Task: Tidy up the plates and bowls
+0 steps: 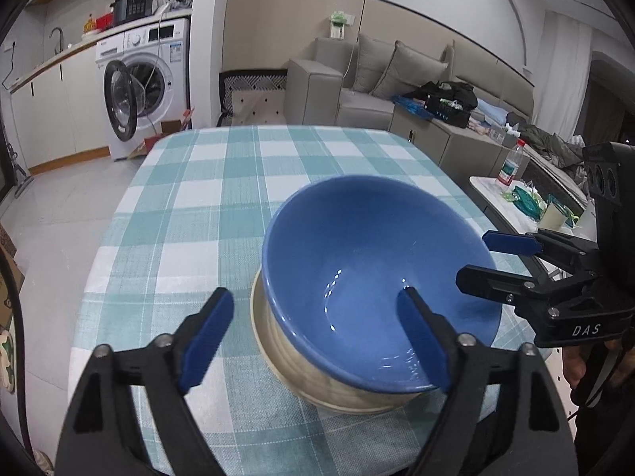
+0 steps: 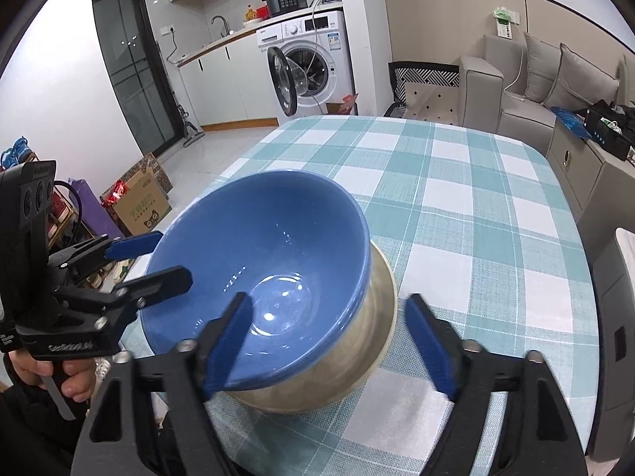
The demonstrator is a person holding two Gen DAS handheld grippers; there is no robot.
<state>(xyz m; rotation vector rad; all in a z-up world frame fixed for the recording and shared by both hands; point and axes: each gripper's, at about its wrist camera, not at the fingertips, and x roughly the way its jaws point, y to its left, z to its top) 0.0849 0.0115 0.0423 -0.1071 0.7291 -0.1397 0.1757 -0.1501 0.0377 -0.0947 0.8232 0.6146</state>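
Note:
A blue bowl [image 1: 369, 261] [image 2: 262, 269] sits tilted inside a cream ribbed bowl [image 1: 317, 380] [image 2: 357, 357] on the checked tablecloth. My left gripper [image 1: 317, 337] is open, its jaws straddling the near rim of the stack, one finger over the blue bowl's inside. It also shows in the right wrist view [image 2: 158, 258] at the bowl's left rim. My right gripper [image 2: 329, 341] is open, astride the bowls' near rim. In the left wrist view it [image 1: 476, 258] reaches in at the bowl's right rim.
The table with the teal and white checked cloth [image 1: 246, 182] [image 2: 476, 206] has a rounded edge. A washing machine [image 1: 143, 79] with its door open stands at the back. A grey sofa [image 1: 357, 91] and a low side table with a bottle [image 1: 510, 162] are to the right. Boxes [image 2: 139, 198] are on the floor.

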